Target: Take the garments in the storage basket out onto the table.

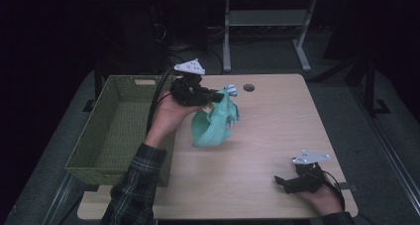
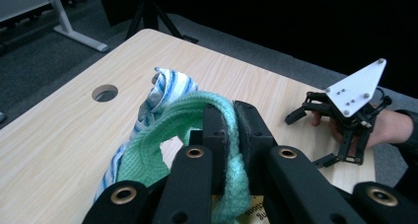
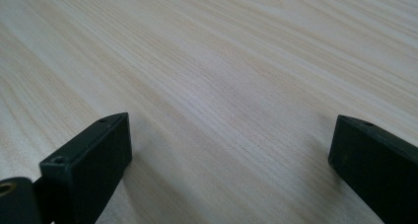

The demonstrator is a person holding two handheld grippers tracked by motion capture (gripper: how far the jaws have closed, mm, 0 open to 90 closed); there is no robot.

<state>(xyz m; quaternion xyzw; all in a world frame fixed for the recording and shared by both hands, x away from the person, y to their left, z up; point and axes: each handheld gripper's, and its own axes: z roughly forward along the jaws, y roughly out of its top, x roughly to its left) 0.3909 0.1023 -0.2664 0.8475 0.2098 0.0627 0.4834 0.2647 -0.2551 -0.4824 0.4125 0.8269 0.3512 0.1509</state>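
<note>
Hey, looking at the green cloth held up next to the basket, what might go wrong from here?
The left claw pinches only a fold of the green cloth, so it may slip free. A striped cloth seems caught up in it and is not clearly between the pads; it might drop onto the table. The cloth hangs low beside the wicker basket, so its tail may snag the rim. The right claw rests open, too far to help.

hidden: green cloth (image 2: 148, 160) fold behind fingers (image 2: 217, 135) | cut off: basket (image 1: 119, 131) near corner
</note>
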